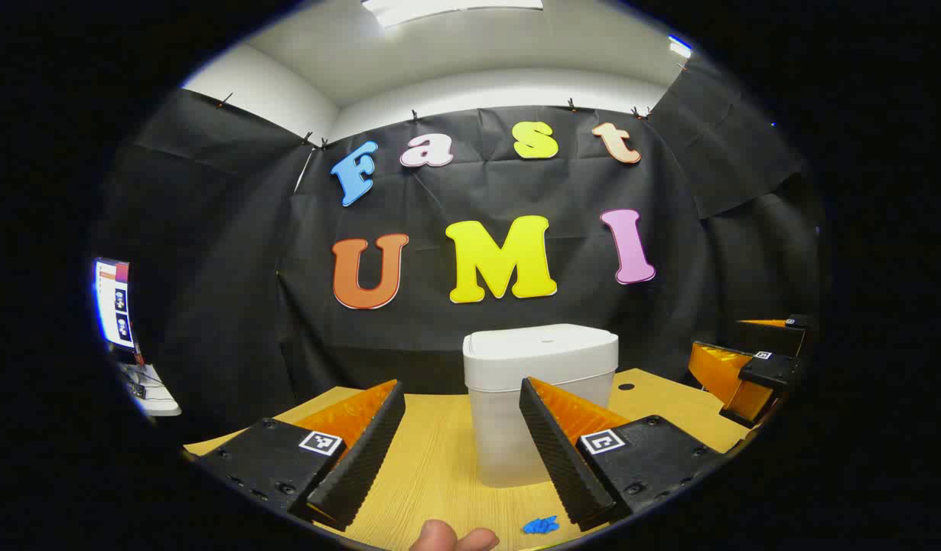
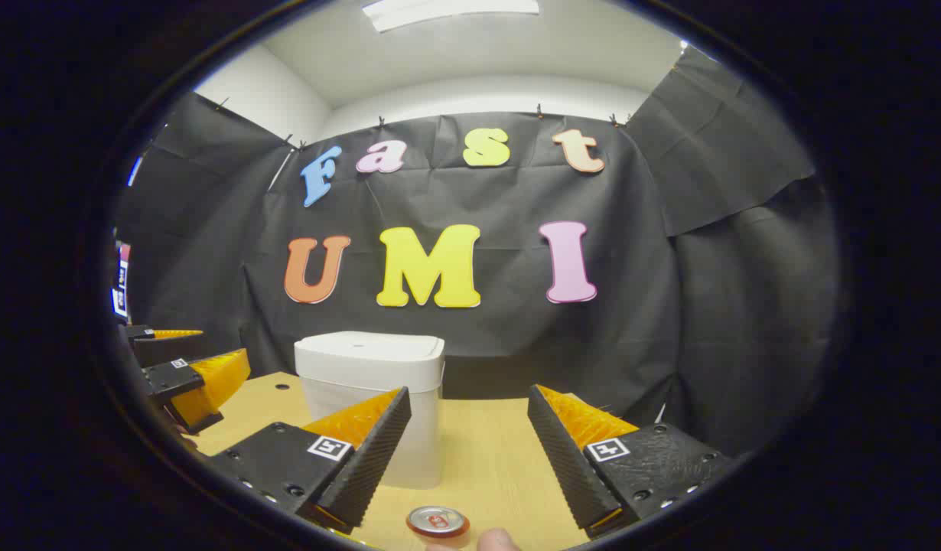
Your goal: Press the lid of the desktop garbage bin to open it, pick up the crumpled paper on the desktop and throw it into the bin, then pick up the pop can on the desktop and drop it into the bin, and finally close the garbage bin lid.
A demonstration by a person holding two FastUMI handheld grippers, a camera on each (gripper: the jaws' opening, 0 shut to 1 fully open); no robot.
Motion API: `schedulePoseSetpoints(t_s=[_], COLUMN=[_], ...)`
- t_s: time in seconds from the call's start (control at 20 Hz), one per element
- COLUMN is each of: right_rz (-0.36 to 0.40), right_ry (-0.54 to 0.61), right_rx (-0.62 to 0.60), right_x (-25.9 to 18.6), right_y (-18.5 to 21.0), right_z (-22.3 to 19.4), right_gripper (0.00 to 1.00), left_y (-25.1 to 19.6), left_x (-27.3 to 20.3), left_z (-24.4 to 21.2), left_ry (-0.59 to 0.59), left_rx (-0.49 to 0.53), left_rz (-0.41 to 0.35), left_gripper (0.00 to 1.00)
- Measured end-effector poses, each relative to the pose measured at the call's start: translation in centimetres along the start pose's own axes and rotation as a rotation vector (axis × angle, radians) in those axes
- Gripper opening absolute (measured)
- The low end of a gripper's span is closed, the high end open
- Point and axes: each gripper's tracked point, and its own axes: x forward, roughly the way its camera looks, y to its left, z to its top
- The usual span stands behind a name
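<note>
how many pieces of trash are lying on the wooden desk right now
2: a crumpled blue paper near the left gripper, a silver-topped pop can below the right gripper. Others may be hidden.

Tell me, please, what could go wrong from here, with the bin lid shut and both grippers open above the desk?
1. The bin looks light and stands free on the desk; an off-centre press on its shut lid might tip or slide it.
2. The pop can sits near the desk's front edge below the right gripper; a clumsy grasp could knock it off.
3. The blue scrap by the left gripper is small and may slip.
</note>
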Motion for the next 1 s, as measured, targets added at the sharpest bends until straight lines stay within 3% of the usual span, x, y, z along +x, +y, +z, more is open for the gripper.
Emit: schedulePoseSetpoints(t_s=[0.05, 1.0], right_rz=[-0.001, -0.012], right_ry=[0.002, 0.012], right_rx=[0.004, 0.012], right_x=[-0.1, -1.1], right_y=[-0.2, -2.7], right_z=[-0.1, -0.9], right_gripper=[0.97, 0.97], left_y=[-0.3, -1.4], left_x=[-0.1, -0.2], left_z=[0.1, -1.0], left_ry=[-0.003, 0.003], left_rx=[0.001, -0.016], left_rz=[-0.005, -0.007], left_gripper=[0.97, 0.97])
